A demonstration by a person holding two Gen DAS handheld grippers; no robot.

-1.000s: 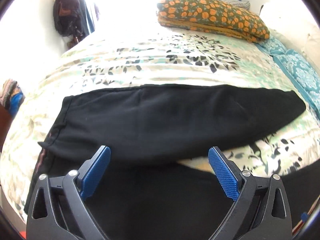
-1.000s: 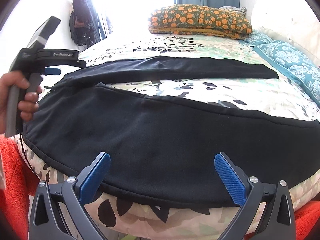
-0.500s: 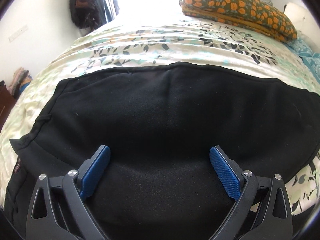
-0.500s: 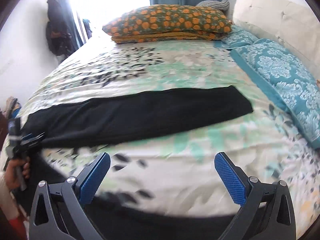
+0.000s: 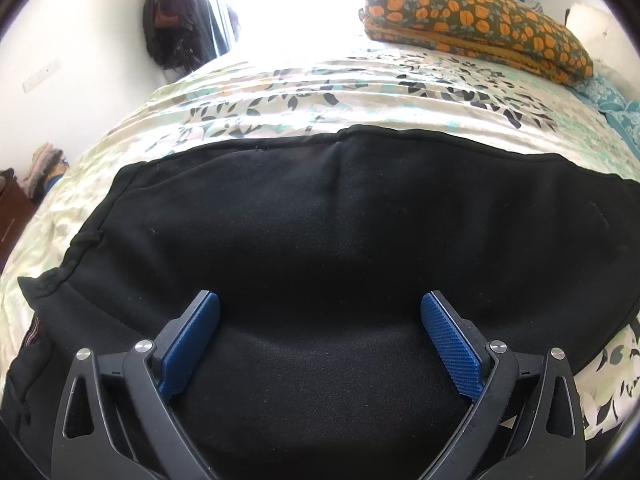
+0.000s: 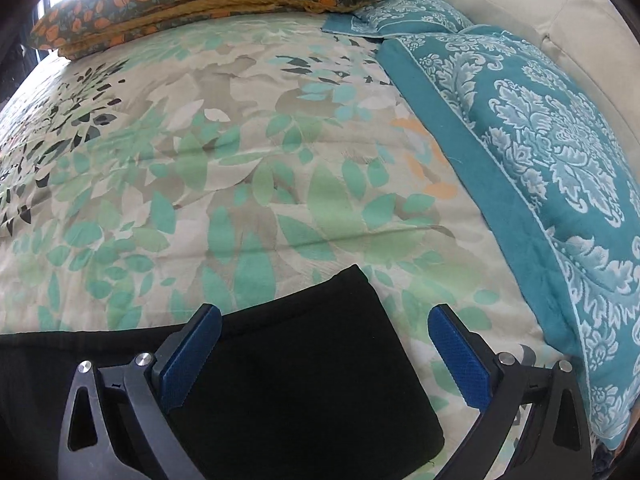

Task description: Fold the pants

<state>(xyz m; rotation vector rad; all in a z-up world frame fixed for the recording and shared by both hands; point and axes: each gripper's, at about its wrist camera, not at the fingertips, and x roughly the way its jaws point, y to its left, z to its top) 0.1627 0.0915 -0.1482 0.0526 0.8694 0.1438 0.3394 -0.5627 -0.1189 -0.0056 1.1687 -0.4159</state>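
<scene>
Black pants (image 5: 340,240) lie spread flat on the leaf-print bedspread (image 5: 320,92). In the left wrist view they fill the lower half, waistband at the left. My left gripper (image 5: 320,336) is open and empty, hovering just above the upper part of the pants. In the right wrist view the cuff end of a pant leg (image 6: 312,368) lies below my right gripper (image 6: 324,348), which is open and empty, its blue pads (image 6: 456,360) wide apart over the cuff.
An orange-flowered folded blanket (image 5: 472,20) lies at the far side of the bed. A teal damask pillow (image 6: 540,160) and a cream headboard (image 6: 520,4) are on the right. Dark bags (image 5: 172,28) hang on the wall at left.
My right gripper has swung right along the pant leg and come down over the cuff end. My left gripper has moved closer over the upper pants. Both stay open.
</scene>
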